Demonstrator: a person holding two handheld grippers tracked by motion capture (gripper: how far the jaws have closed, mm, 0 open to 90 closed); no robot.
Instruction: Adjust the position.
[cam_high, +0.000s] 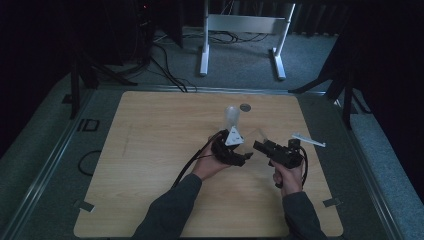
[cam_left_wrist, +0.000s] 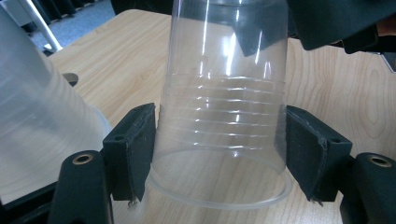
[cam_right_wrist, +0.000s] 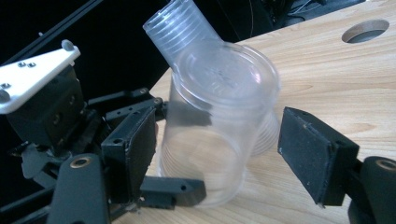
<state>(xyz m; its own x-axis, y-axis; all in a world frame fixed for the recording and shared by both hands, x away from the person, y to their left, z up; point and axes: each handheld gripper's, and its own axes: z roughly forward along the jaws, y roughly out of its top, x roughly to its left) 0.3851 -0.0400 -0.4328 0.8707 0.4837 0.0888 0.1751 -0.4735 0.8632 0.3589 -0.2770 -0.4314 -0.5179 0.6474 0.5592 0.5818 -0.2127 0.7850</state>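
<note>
Dim room, wooden table (cam_high: 150, 165), both my hands working near its middle-right.

Left gripper (cam_left_wrist: 219, 154): jaws pressed against the sides of a clear cup (cam_left_wrist: 224, 116), one pad on each wall just above the rim. In this view the rim is nearest the camera and the ribbed band sits between the pads. From the high view the left gripper (cam_high: 235, 155) is just left of the right one, its grey plate on top.

Right gripper (cam_right_wrist: 219, 154): jaws spread. The left pad lies close by the cup wall; I cannot tell whether it touches. The right pad stands clear of it, with a gap. The cup (cam_right_wrist: 219, 126) sits between them but is not pinched from this side. From above, the right gripper (cam_high: 260, 147) points left toward the cup.

Second cup (cam_right_wrist: 180, 28): frosted, ribbed, standing just beyond the first, tilted in the right gripper view. In the high view it is a pale upright shape (cam_high: 232, 117) just beyond the left gripper.

Round hole (cam_high: 245, 107) in the table just beyond that. White strip (cam_high: 308, 140) lies right of the right gripper.
</note>
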